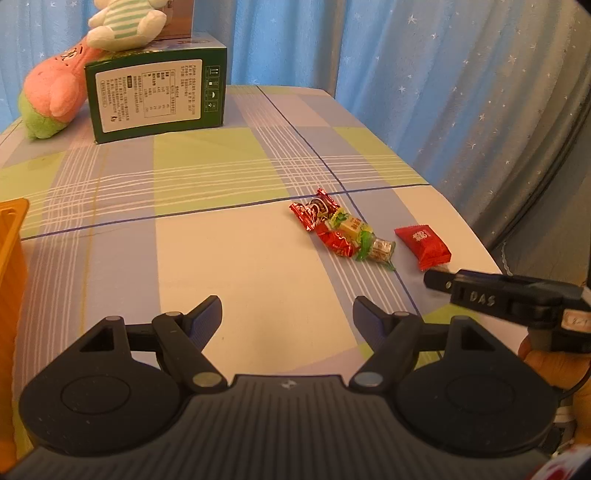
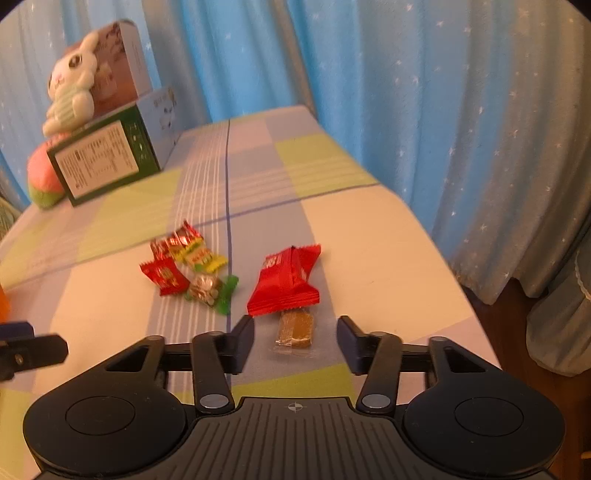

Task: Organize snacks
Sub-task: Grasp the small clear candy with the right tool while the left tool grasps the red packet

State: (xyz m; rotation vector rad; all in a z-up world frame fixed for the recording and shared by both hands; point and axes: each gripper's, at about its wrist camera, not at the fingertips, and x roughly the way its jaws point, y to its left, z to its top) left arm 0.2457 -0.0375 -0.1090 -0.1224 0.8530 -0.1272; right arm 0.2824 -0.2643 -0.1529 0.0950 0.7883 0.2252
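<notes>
A small heap of wrapped candies (image 2: 188, 269), red, yellow-green and clear, lies on the checked tablecloth (image 2: 110, 295). To its right is a larger red snack packet (image 2: 286, 280), and just below that a brown sweet in clear wrap (image 2: 295, 328). My right gripper (image 2: 295, 341) is open, its fingers standing either side of the brown sweet without touching it. In the left wrist view the heap (image 1: 340, 230) and the red packet (image 1: 424, 245) lie ahead to the right. My left gripper (image 1: 288, 314) is open over bare cloth with nothing between its fingers. The right gripper (image 1: 436, 280) reaches in below the red packet.
A green box (image 1: 155, 92) stands at the back left with a pink plush toy (image 1: 55, 96) beside it and a white striped plush (image 1: 122, 26) on top. An orange container (image 1: 11, 258) sits at the left edge. Blue curtains (image 1: 443, 92) hang behind the table's curved right edge.
</notes>
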